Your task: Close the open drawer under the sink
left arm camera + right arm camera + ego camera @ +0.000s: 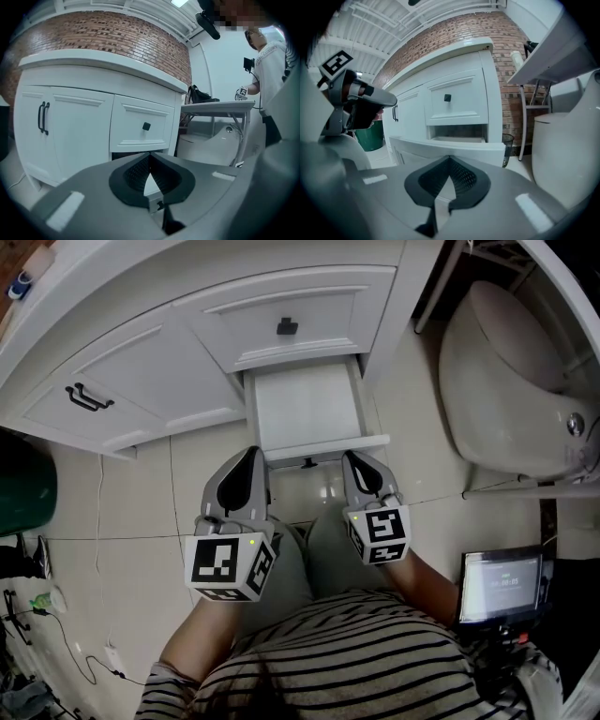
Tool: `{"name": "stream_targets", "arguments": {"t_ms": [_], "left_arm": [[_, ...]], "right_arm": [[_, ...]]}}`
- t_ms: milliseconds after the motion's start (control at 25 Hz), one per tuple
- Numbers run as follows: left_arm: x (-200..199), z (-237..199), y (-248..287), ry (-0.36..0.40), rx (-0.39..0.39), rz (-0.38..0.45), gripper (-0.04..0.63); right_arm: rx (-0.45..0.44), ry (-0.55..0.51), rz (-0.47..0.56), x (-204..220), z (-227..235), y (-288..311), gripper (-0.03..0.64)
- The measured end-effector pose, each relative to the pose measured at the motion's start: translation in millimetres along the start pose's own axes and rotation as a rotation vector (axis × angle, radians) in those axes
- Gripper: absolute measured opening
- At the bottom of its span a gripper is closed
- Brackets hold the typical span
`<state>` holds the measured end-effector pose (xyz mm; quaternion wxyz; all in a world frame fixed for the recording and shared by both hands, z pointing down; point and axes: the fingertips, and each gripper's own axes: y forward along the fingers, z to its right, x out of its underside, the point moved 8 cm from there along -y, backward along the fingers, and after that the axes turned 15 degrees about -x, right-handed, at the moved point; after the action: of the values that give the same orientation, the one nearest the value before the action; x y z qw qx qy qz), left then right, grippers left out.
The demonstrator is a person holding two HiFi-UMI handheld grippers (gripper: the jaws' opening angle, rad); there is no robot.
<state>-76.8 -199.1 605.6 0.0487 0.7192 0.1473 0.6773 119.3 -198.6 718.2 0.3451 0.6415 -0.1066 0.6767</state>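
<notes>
The lower drawer [305,409] of the white vanity stands pulled out, empty inside, its front panel [323,446] toward me. Above it sits a shut drawer with a black knob [287,327]. My left gripper [253,454] is shut and empty at the panel's left end. My right gripper [354,457] is shut and empty at its right end. In the right gripper view the panel [450,147] runs just beyond the closed tips [450,158]. In the left gripper view the closed tips [150,157] hide most of the drawer; whether either gripper touches it is unclear.
A toilet [506,381] stands right of the vanity, a dark green bin [19,484] to the left. The cabinet door carries two black handles [89,397]. A lit screen [502,582] is near my right side. A small waste bin [507,145] sits beside the cabinet.
</notes>
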Motion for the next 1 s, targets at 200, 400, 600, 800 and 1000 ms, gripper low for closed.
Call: {"name": "stream_targets", "arguments": {"t_ms": [200, 400, 600, 800, 1000], "left_arm": [[2.5, -9.2, 1.6, -0.012, -0.019, -0.025, 0.017], [3.0, -10.1, 6.2, 0.011, -0.02, -0.037, 0.017], [0.3, -15.2, 9.9, -0.02, -0.023, -0.041, 0.017], [2.3, -20.2, 13.4, -0.038, -0.031, -0.052, 0.017], [0.9, -26.1, 13.8, -0.06, -0.041, -0.054, 0.017]], "right_arm": [[0.011, -0.005, -0.002, -4.2, 7.5, 11.5, 0.0], [0.019, -0.018, -0.016, -12.7, 20.9, 30.1, 0.0], [0.039, -0.026, -0.022, -18.8, 33.9, 47.5, 0.0], [0.047, -0.016, -0.034, -26.8, 47.3, 66.7, 0.0], [0.069, -0.022, -0.034, -35.0, 59.1, 85.7, 0.0]]}}
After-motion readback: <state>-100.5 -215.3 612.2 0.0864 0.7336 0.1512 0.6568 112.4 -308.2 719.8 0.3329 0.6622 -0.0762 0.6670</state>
